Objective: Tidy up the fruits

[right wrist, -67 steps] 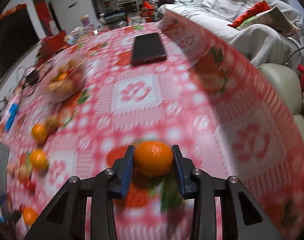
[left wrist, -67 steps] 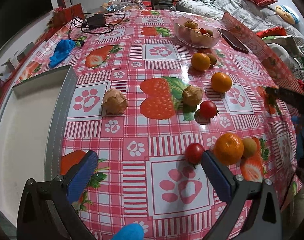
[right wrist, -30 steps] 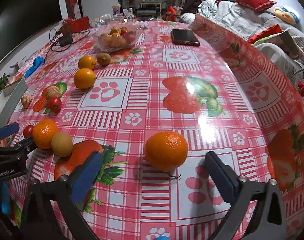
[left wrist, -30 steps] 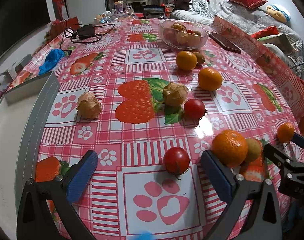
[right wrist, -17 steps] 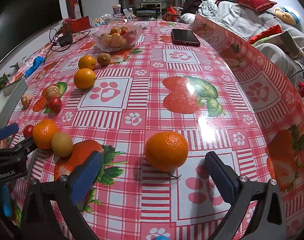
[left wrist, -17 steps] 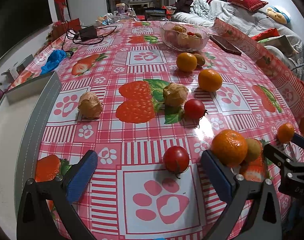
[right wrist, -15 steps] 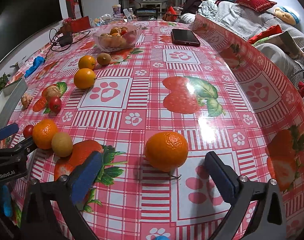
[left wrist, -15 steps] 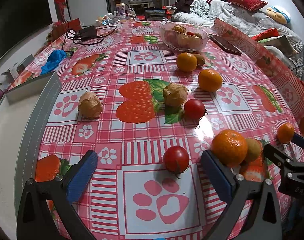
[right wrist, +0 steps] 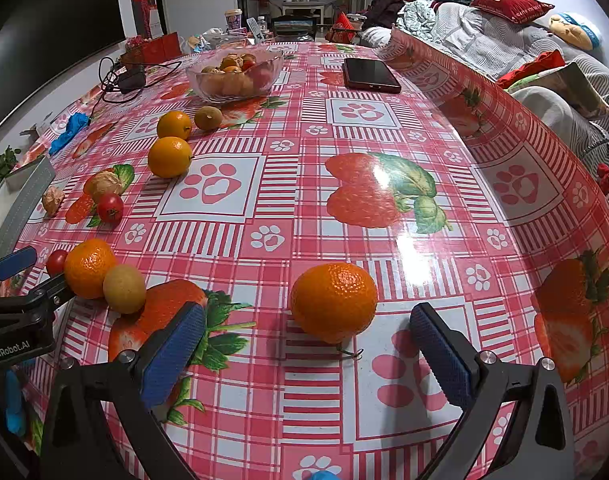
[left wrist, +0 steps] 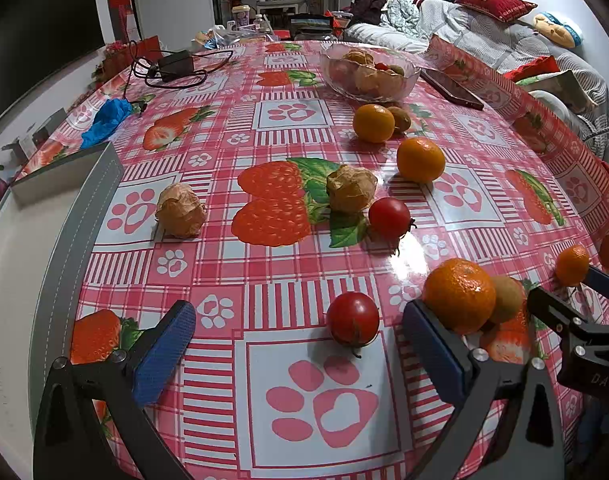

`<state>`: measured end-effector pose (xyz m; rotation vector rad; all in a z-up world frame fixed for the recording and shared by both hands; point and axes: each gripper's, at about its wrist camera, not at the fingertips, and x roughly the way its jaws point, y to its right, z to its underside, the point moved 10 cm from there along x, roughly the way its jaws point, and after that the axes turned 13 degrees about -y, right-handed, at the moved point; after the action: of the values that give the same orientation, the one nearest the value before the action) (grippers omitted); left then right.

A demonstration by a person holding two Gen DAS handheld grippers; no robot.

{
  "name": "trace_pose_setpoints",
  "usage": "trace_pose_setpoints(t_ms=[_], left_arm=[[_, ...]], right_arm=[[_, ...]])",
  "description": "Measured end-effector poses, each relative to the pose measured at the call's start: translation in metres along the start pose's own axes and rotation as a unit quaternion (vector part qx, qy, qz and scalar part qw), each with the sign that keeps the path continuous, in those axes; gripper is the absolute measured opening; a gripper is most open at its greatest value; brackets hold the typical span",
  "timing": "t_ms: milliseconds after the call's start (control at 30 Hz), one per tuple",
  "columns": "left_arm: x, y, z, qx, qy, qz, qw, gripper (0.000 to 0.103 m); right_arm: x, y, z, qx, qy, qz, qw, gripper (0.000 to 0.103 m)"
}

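My right gripper [right wrist: 304, 344] stands open, and a mandarin [right wrist: 334, 301] rests on the tablecloth just ahead of its blue pads, untouched. My left gripper [left wrist: 298, 346] is open too; a red tomato [left wrist: 352, 323] lies a little beyond its fingertips. Right of that tomato sit a mandarin [left wrist: 460, 294] and a kiwi [left wrist: 506, 305] side by side. Farther off lie a second tomato [left wrist: 389, 212], two papery husked fruits [left wrist: 351, 188] [left wrist: 181, 210], two oranges [left wrist: 420, 159] [left wrist: 374, 123] and another kiwi [left wrist: 400, 119]. A glass bowl [left wrist: 404, 89] at the far side holds several fruits.
A grey-rimmed white tray [left wrist: 80, 220] lies along the left edge. A dark phone [right wrist: 370, 75] is at the far right, a charger with cable [left wrist: 172, 66] and a blue cloth [left wrist: 106, 118] at the far left. The right gripper's frame [left wrist: 576, 328] reaches in beside the mandarin and kiwi.
Two seconds ago my right gripper was shut on the mandarin and moving; it has since set it on the cloth and opened. Over the last second nothing has moved.
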<state>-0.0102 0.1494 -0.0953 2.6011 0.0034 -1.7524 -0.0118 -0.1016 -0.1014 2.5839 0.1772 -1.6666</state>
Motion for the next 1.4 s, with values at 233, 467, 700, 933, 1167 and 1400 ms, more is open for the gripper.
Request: trace_pose_setpoints(t_ms=[233,467,700,933,1167,1400], left_arm=[[-0.002,0.006,-0.003,0.015,-0.027,0.003,0.9995,0.088],[-0.011,0.024,-0.001,0.038,-0.031,0.021,0.9986,0.024],[-0.03,0.019,0.009,0.03,-0.026,0.066,0.9971,0.025],[-0.06,-0.002,0.014,0.017,-0.011,0.075,0.997,0.025],[-0.096,-0.035,0.013,-0.001,0.019,0.068,0.9975,0.025],[-0.124,-0.096,0.015,-0.039,0.047,0.037,0.9974,0.025]], right_arm=[[-0.002,0.002,0.001,0.007,-0.011,-0.002,1.0,0.091],[-0.015,0.005,0.001,0.016,-0.007,-0.038,0.999,0.037],[-0.031,0.01,0.007,0.049,-0.005,-0.086,0.995,0.037],[-0.047,-0.006,0.006,0.032,-0.001,-0.09,0.995,0.037],[-0.067,-0.048,-0.01,-0.005,0.013,-0.106,0.994,0.037],[-0.086,-0.116,-0.027,-0.066,0.023,-0.125,0.99,0.037]])
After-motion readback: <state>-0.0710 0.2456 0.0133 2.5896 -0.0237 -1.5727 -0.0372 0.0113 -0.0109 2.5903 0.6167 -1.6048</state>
